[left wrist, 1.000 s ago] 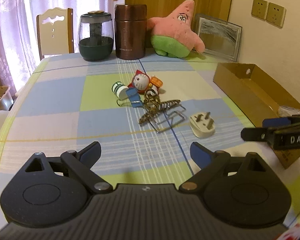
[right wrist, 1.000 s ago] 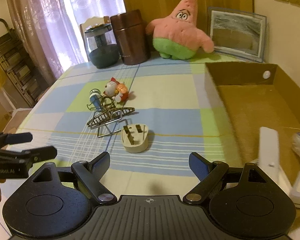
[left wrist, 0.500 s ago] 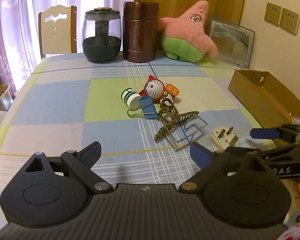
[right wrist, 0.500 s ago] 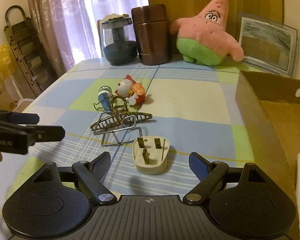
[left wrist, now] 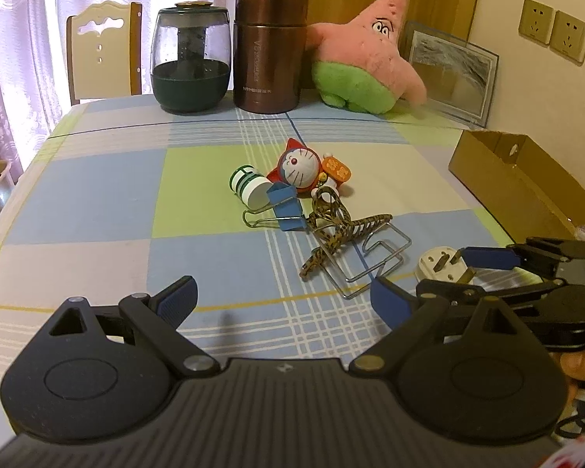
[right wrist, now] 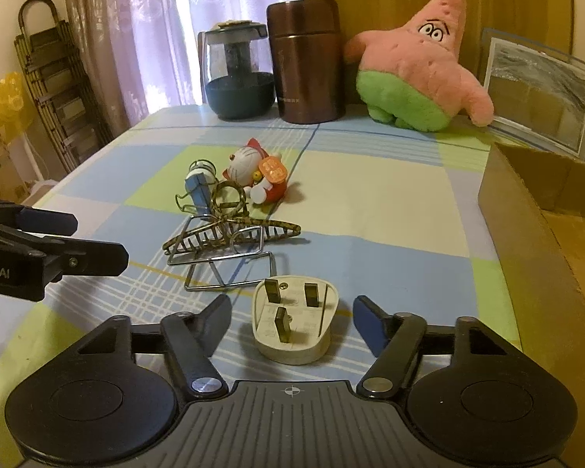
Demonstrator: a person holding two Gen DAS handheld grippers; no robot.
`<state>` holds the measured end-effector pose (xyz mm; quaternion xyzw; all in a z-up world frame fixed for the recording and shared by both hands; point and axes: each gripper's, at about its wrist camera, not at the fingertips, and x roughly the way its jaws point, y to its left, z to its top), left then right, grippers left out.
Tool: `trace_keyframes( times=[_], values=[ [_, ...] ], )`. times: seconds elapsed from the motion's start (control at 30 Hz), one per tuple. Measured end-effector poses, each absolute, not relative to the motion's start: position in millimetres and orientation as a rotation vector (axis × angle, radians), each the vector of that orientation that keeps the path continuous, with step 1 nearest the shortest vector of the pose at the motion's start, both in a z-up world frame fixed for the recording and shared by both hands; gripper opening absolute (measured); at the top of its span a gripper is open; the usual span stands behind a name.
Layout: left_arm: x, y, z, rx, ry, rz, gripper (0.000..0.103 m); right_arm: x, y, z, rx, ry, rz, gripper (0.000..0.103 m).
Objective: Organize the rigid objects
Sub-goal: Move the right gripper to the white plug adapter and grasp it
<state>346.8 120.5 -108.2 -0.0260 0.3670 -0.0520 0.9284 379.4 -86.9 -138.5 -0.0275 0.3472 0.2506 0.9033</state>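
Note:
A white three-pin plug (right wrist: 292, 321) lies pins-up on the checked tablecloth, between the open fingers of my right gripper (right wrist: 292, 314); it also shows in the left wrist view (left wrist: 444, 267) with the right gripper (left wrist: 444, 273) around it. Beyond lie a wire clip (right wrist: 230, 263), a leopard hair claw (right wrist: 230, 230), a blue binder clip (left wrist: 288, 206), a green-white small bottle (left wrist: 249, 187) and a Doraemon toy (left wrist: 304, 167). My left gripper (left wrist: 282, 300) is open and empty, hovering near the table's front, left of the plug.
A brown cardboard box (right wrist: 534, 210) stands at the right (left wrist: 522, 191). At the back stand a glass jar (left wrist: 191, 58), a brown canister (left wrist: 269, 50), a Patrick plush (left wrist: 366, 62) and a framed picture (left wrist: 452, 74). A chair (left wrist: 101, 50) stands behind the table.
My right gripper has moved left and forward from the box until its open fingers straddle the plug. My left gripper has drifted forward toward the pile.

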Motion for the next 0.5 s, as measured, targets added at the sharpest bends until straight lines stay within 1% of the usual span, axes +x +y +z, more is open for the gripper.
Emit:
trace_keyframes(
  times=[0.03, 0.07, 0.1, 0.3, 0.5],
  values=[
    [347.1, 120.2, -108.8, -0.052, 0.751, -0.107, 0.093, 380.6, -86.5, -139.2, -0.059, 0.721, 0.518, 0.055],
    [347.4, 120.0, -109.4, -0.052, 0.75, -0.109, 0.093, 381.6, -86.2, -139.5, -0.059, 0.727, 0.52, 0.046],
    [347.8, 119.6, -110.0, -0.052, 0.75, -0.11, 0.093, 382.9, -85.8, -139.6, -0.061, 0.737, 0.522, 0.045],
    [351.5, 112.4, -116.7, -0.066, 0.753, -0.132, 0.094, 383.7, -93.4, -126.9, -0.047, 0.735, 0.488, 0.044],
    [356.1, 100.1, -124.1, -0.153, 0.749, -0.128, 0.093, 390.9, -116.2, -109.0, 0.007, 0.704, 0.415, 0.044]
  ],
)
